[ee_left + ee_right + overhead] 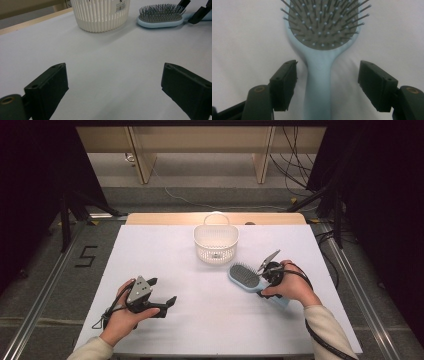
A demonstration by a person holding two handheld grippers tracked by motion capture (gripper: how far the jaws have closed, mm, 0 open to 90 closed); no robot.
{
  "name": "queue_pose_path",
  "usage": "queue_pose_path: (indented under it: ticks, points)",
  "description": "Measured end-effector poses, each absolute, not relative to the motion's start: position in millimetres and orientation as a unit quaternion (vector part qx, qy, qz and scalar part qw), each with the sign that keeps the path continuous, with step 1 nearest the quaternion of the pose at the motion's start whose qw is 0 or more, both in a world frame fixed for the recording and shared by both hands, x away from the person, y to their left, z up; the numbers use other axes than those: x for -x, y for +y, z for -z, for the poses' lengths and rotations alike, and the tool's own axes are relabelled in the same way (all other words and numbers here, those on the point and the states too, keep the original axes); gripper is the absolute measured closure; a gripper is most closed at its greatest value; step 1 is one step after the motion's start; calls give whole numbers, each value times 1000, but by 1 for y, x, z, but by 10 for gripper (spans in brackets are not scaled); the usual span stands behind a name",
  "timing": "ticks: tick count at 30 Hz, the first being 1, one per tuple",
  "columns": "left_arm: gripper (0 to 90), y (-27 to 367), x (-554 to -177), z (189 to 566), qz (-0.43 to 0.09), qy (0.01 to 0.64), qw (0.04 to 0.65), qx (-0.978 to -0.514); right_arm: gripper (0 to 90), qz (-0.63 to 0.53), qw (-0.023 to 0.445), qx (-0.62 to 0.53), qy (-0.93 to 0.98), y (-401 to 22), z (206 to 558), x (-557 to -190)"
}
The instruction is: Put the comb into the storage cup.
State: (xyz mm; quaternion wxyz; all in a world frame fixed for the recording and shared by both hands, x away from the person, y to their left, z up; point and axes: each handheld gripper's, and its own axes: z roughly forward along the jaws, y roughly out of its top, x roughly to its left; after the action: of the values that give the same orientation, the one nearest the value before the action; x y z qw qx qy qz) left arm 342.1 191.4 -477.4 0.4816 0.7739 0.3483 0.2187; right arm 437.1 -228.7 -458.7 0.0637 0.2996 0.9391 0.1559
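Observation:
A light blue hairbrush [245, 276] lies bristles up on the white table [210, 330], right of centre. My right gripper [264, 281] is lowered over its handle. In the right gripper view the hairbrush [322, 30] has its handle between the two jaws of the right gripper [327, 85], with a gap on each side, so the pads do not press on it. My left gripper [162, 290] rests at the front left, open, with bare table between the jaws of the left gripper [115, 85]. A white slatted basket [216, 242] stands at the back centre.
In the left gripper view the basket [100, 17] stands to the left of the hairbrush [160, 17], and the right gripper [192, 12] shows at the brush's handle. A wooden strip [215, 218] borders the table's far edge. Cables lie on the floor beyond.

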Motion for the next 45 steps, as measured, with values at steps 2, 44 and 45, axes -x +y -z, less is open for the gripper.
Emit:
queue_pose_path:
  ticks: [2, 44, 45]
  points:
    - [65, 191, -342, 477, -219, 348, 482, -774, 340, -154, 59, -301, 939, -228, 459, -438]
    - [70, 191, -342, 477, -218, 348, 483, -773, 627, -73, 37, -277, 957, -200, 456, -443]
    - [70, 191, -342, 477, -218, 348, 482, -774, 641, -75, 35, -279, 957, -201, 456, -442]
